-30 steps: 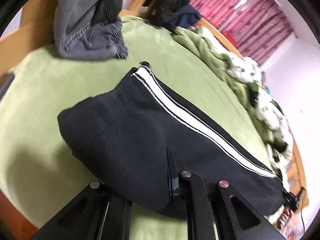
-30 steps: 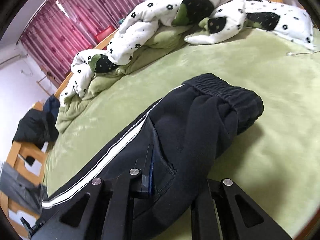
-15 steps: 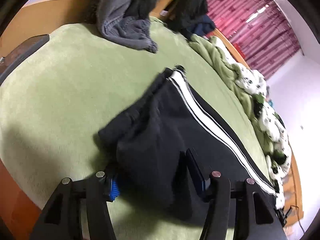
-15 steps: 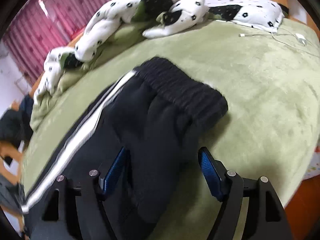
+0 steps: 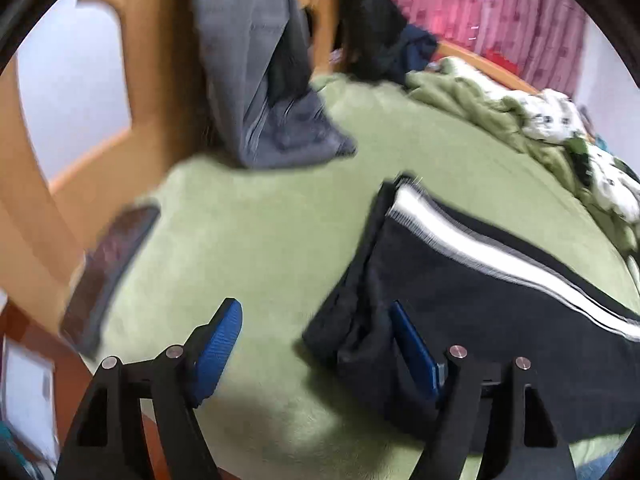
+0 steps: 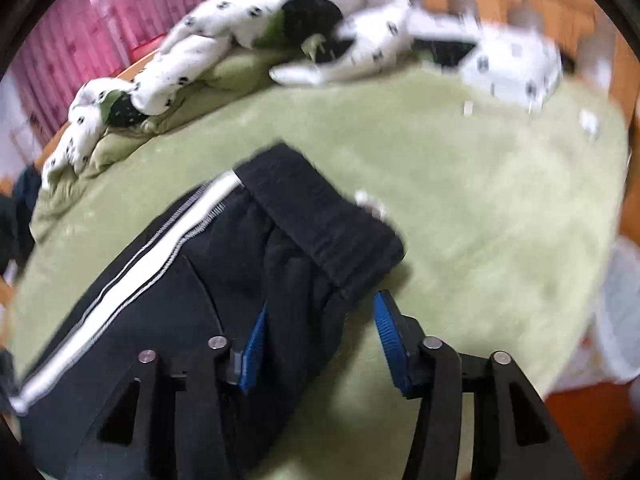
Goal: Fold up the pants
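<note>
- Two blue ribbed pads were seen on the left gripper (image 5: 316, 336), its jaws opening; nothing was pinched, and only the bunched hem edge of the pants (image 5: 480, 280) was touched by the inner pad.
- Soft black knit pants with a white side stripe (image 5: 460, 236) were laid flat on the fuzzy green blanket (image 5: 260, 220).
- A thick ribbed waistband (image 6: 320, 216) was shown in the right view, folded over.
- Jaws of the right gripper (image 6: 320, 340) were closing, with a ridge of pants fabric between them but not yet clamped.
- Grey denim (image 5: 256, 80) was draped over the wooden bed frame (image 5: 156, 60).
- A spotted white quilt (image 6: 280, 32) was heaped behind.
</note>
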A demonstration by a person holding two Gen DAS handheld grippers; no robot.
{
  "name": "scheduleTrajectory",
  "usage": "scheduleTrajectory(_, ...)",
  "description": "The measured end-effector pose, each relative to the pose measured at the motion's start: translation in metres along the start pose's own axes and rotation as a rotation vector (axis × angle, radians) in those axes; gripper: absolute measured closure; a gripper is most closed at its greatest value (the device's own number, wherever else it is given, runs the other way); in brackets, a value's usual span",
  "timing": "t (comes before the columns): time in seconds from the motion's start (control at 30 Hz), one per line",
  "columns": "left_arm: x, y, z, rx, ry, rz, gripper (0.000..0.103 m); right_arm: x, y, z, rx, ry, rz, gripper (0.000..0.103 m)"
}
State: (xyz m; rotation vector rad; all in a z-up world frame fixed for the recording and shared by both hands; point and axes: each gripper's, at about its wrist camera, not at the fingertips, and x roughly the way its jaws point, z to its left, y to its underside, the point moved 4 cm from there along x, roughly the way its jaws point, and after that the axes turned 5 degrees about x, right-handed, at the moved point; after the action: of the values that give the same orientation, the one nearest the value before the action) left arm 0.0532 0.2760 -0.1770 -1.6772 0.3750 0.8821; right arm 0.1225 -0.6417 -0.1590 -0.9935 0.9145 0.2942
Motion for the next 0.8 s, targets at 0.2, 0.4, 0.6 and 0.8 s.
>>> scheduleTrajectory(0.2,0.012,-0.047,-0.018,-0.005,0.177,0.025,0.028,-0.036,-0.025,0.070,-0.134,-0.037,-0.100,0.046)
scheduleTrajectory(0.4,0.081,-0.083,-0.061,0.031,0.189,0.060,0.047,-0.011,-0.003,0.184,-0.300,-0.156,-0.042,0.046)
scheduleTrajectory(0.6,0.128,-0.089,-0.073,0.034,0.149,0.148,0.082,0.015,0.041,0.255,-0.450,-0.208,0.028,0.046)
scheduleTrajectory(0.8,0.117,-0.089,-0.052,-0.052,0.184,0.059,0.083,0.030,0.067,0.301,-0.572,-0.252,0.064,0.046)
